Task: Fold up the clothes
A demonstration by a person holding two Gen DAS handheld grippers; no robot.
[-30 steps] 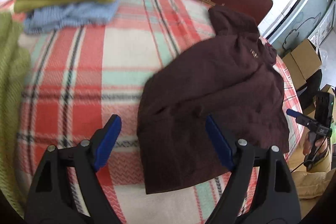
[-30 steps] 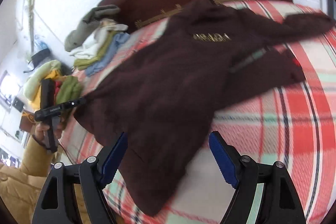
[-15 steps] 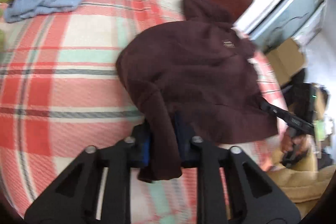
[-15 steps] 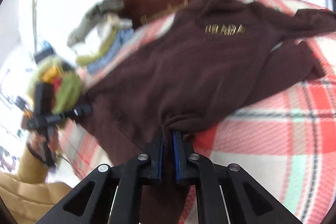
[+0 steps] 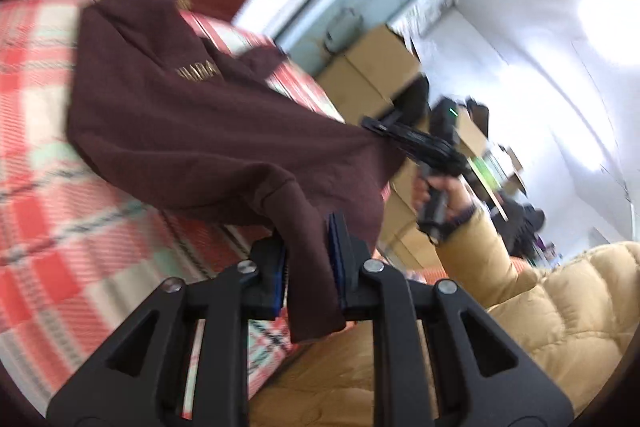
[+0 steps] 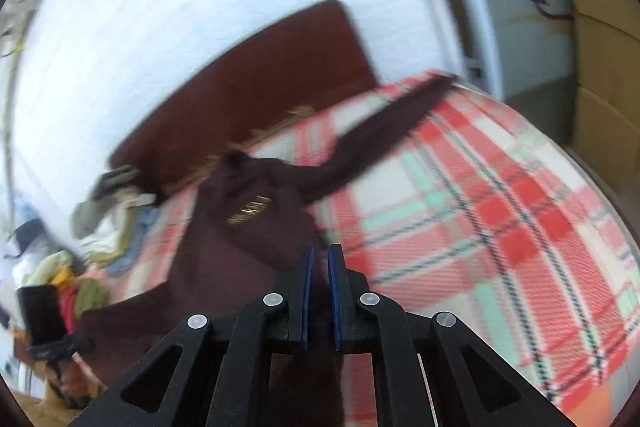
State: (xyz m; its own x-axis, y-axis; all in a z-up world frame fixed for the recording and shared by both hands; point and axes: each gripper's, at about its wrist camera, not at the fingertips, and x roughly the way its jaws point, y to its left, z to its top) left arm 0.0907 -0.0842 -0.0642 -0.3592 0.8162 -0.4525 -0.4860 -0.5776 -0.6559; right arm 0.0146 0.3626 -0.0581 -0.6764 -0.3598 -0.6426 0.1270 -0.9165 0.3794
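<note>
Left wrist: sweater [image 5: 192, 131] between fingers [image 5: 335, 259].

Left gripper [image 5: 308, 259] and right gripper [image 6: 319, 275], both clamped on fabric.

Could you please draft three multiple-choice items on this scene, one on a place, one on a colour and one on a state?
1. Where does the top part of the dark brown sweatshirt lie?
A. On the plaid blanket
B. On a cardboard box
C. On the floor

2. What colour is the lettering on the sweatshirt's chest?
A. White
B. Gold
C. Blue

3. What state is the left hand-held gripper in?
A. Open above the cloth
B. Shut on nothing
C. Shut on the sweatshirt's hem

Answers:
1. A, since the red, white and green plaid blanket lies under the garment in both views.
2. B, since the print shows gold against the brown.
3. C, since brown cloth is pinched between its blue pads; the right hand-held gripper clamps cloth likewise.
</note>
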